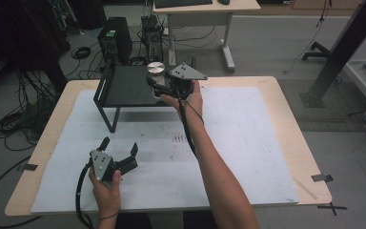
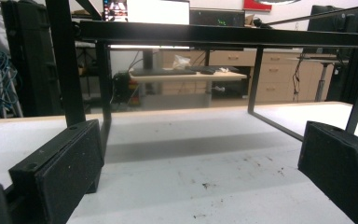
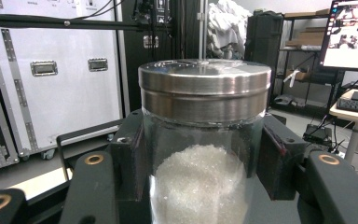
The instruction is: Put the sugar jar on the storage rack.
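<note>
Jar [image 3: 203,140], glass, clamped in our right gripper [image 1: 164,85] over the black shelf [image 1: 124,86], could slip and shatter; left gripper [image 1: 120,149] stands apart.

The high view is looking forward and down from above the near side of the table [image 1: 276,143], taking in the whole top and the floor behind. The left gripper view is sitting low, just above the table, facing the black stand [image 2: 223,35] that is filling the upper frame; the high view is showing that stand [image 1: 124,88] at upper centre. The right gripper view is looking level, very close to a glass jar [image 3: 204,154], the jar [image 1: 155,69] also appearing in the high view.
</note>
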The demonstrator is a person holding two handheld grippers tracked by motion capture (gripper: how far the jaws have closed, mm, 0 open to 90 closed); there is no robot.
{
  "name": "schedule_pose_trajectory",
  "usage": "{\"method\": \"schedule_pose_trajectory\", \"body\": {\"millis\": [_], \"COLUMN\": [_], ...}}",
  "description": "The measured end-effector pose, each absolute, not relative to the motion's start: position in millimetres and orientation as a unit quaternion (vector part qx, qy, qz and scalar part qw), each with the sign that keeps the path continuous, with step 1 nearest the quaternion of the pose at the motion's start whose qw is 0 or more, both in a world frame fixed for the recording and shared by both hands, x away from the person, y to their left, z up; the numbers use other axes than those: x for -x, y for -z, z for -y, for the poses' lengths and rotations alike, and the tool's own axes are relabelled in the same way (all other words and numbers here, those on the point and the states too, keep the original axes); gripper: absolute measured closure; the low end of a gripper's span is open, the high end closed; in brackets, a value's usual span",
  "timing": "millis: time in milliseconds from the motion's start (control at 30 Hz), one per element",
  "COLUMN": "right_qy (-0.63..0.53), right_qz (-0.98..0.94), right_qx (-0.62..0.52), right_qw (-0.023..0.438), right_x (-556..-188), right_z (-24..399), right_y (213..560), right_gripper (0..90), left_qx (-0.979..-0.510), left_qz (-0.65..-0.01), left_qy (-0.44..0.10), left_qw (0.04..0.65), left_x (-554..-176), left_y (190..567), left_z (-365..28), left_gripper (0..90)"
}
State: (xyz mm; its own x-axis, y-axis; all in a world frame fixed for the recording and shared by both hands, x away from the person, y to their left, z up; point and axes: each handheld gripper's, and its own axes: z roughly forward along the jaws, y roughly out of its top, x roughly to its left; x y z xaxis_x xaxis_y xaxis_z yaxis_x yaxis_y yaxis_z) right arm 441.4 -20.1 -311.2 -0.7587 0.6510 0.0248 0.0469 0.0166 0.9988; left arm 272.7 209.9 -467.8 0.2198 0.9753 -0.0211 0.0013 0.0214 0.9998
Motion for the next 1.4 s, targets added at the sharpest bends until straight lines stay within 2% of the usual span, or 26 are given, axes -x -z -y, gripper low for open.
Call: {"method": "schedule_pose_trajectory", "body": {"millis": [633,1400], "right_qy": [-0.643,-0.640], "right_qz": [-0.678,-0.681], "right_qx": [-0.276,-0.271], "right_qw": [0.223,0.230], "right_x": [-455,-455], "right_z": [16,13], "right_y": [326,334], "right_gripper": [44.3,44.3], "left_qx": [-0.547,-0.547], "left_qz": [-0.446,-0.446], "left_qy": [-0.437,-0.437], "left_qw": [0.558,0.558], "left_x": [-273,-272], "left_y": [468,468], "left_z": [-210,-210], "left_gripper": [0.5,0.5]}}
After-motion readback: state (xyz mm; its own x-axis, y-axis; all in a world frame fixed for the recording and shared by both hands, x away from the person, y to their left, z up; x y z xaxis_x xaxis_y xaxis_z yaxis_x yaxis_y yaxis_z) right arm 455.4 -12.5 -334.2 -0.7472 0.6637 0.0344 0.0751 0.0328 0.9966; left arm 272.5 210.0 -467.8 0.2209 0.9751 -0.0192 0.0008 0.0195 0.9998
